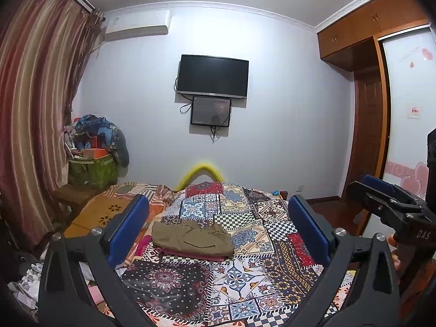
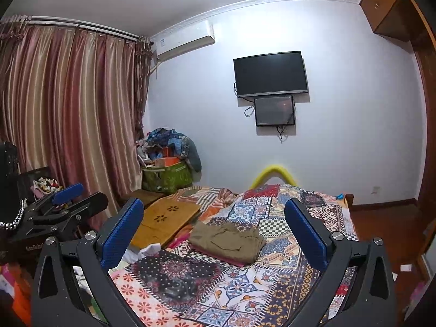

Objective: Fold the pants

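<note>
Olive-brown pants lie folded in a compact stack on the patchwork bedspread, on top of a folded pink-red garment. The pants also show in the right wrist view. My left gripper is open and empty, held above the bed, short of the pants. My right gripper is open and empty too, also back from the stack. In the left wrist view the right gripper shows at the right edge. In the right wrist view the left gripper shows at the left edge.
A wooden lap table lies on the bed's left side. A green bin piled with clothes stands by the curtain. A TV hangs on the far wall. A wardrobe stands at right.
</note>
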Available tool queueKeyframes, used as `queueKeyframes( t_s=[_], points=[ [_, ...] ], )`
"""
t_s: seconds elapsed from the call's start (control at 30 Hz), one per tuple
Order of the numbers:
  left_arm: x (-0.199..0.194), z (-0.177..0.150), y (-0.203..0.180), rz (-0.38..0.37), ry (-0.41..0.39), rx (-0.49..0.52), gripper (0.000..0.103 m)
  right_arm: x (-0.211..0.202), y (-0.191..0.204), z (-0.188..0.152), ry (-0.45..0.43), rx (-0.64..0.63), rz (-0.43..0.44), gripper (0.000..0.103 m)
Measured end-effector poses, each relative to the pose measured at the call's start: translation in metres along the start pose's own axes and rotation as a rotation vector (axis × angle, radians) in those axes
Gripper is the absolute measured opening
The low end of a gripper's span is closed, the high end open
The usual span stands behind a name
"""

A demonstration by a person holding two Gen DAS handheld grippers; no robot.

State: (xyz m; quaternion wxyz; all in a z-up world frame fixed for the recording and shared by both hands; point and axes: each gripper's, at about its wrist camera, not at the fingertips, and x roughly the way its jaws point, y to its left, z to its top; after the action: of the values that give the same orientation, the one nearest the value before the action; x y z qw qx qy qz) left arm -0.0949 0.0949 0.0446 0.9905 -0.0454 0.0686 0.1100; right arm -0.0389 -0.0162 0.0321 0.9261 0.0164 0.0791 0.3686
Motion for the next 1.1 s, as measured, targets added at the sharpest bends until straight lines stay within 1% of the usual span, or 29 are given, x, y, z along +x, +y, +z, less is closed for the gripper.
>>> queueKeyframes(
  t_s=[0.53,1.1],
  points=[
    [0.0011,0.0026,0.0027,-0.014,0.0,-0.003,0.103,-0.0034,-0.0021,0.0014,0.0,-0.002,-0.012,0.103],
    [0.0036,0.0002,-0.0048,-0.033,0.002,0.006,0.103,-0.0086,-0.0075,0.0033,-0.007,0.004,-0.025,0.103]
  ],
)
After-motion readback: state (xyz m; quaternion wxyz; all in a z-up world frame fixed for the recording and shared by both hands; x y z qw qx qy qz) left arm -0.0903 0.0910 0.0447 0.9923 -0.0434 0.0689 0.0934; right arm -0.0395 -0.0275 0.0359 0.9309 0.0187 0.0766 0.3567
